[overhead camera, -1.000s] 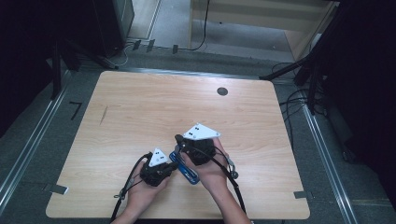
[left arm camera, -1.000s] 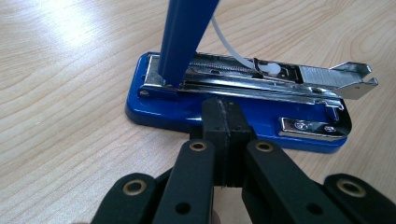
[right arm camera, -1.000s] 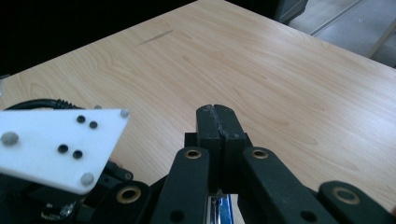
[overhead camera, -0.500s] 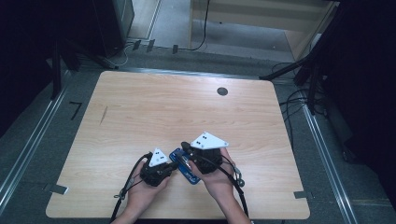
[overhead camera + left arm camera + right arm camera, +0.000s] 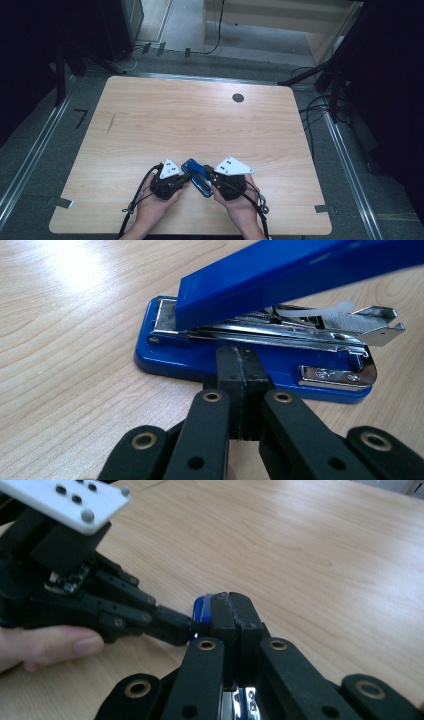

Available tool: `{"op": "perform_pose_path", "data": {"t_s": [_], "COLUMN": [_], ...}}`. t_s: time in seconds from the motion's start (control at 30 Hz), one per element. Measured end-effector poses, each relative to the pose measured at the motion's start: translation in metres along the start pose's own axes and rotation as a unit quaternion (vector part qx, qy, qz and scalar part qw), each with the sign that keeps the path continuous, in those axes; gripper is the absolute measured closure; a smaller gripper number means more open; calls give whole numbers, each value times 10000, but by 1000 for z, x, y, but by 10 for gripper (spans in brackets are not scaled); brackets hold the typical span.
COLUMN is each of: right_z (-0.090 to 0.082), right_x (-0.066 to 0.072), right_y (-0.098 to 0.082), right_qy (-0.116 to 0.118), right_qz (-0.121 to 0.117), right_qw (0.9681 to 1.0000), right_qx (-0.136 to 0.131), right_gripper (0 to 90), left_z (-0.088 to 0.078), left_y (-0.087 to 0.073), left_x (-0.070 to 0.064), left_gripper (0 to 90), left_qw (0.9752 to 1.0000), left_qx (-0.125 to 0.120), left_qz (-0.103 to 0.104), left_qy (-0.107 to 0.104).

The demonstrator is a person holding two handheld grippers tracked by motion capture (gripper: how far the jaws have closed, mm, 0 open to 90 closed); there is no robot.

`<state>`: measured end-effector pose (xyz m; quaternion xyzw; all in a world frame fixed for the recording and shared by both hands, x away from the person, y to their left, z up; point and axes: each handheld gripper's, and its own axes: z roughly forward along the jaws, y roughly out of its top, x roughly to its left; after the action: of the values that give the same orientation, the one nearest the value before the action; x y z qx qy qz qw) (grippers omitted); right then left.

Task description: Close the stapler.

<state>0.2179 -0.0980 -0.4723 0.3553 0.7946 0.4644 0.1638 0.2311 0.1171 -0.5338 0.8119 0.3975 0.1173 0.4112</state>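
Observation:
A blue stapler [image 5: 196, 183] lies on the wooden table [image 5: 200, 125] near its front edge, between my two grippers. In the left gripper view its blue lid [image 5: 280, 280] is tilted up off the metal staple channel [image 5: 300, 335]. My left gripper [image 5: 242, 360] is shut, its tip against the stapler's side at the base. My right gripper [image 5: 231, 607] is shut too, lying along the stapler's top with the blue front end [image 5: 201, 611] just past its tip. The left gripper [image 5: 172, 625] meets it from the left there. In the high view the left gripper [image 5: 186, 176] and the right gripper [image 5: 207, 176] point at each other.
A small dark round cap [image 5: 238, 98] sits in the table near its far edge. A dark mark [image 5: 110, 123] lies on the left part of the top. Cables [image 5: 320, 107] and metal rails [image 5: 30, 160] run on the floor around the table.
My right gripper has moved toward the table's front edge and down, settling onto the stapler's top. The left gripper and the stapler have stayed in place.

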Motion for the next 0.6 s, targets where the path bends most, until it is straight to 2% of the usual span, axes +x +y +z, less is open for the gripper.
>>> {"op": "perform_pose_path", "data": {"t_s": [0.3,0.4,0.6], "right_z": [-5,-7,-10], "right_x": [-1,0,1], "right_y": [-23,-29,-35], "right_qy": [-28,-52,-129], "right_qz": [126,91,146], "right_qw": [9998,9997,9996], "right_qx": [136,211,194], "right_gripper": [900,900,900], "left_z": [0,0,0], "left_y": [0,0,0], "left_x": [-1,-1,-2], "left_gripper": [900,900,900], "left_qw": [10000,10000,10000], "left_qx": [12,18,10], "left_qz": [71,72,79], "left_qy": [-2,-11,-7]}}
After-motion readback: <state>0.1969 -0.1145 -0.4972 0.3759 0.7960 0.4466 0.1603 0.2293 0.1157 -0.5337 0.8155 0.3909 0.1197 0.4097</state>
